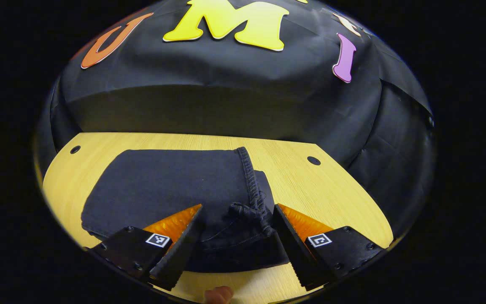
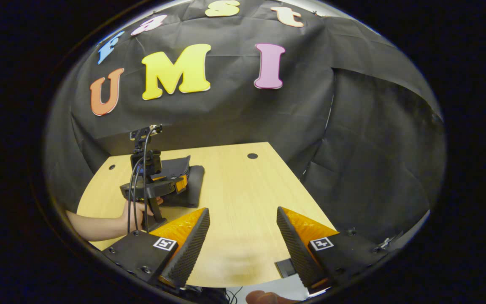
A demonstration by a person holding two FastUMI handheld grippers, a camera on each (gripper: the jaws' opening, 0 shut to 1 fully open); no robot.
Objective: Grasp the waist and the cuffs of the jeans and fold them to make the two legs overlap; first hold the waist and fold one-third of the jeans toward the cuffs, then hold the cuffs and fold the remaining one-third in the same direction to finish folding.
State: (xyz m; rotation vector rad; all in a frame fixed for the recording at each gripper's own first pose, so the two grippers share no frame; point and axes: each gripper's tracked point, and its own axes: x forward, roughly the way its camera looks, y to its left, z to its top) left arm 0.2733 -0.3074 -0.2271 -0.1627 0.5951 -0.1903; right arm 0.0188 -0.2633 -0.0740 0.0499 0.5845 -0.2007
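On the wooden table (image 1: 310, 185), folded jeans (image 1: 171, 185) lie between the open left claw (image 1: 238, 211).

The folded jeans (image 1: 171, 190) lay on the table (image 1: 319, 190) toward its far left corner. My left gripper (image 1: 236, 211) stood over their near edge, and my right gripper (image 2: 243, 215) hung above the table's near edge, well apart from them.

Even overhead light brightens the table (image 2: 243, 185); both views are sharp centrally, with strong fisheye bending at edges.
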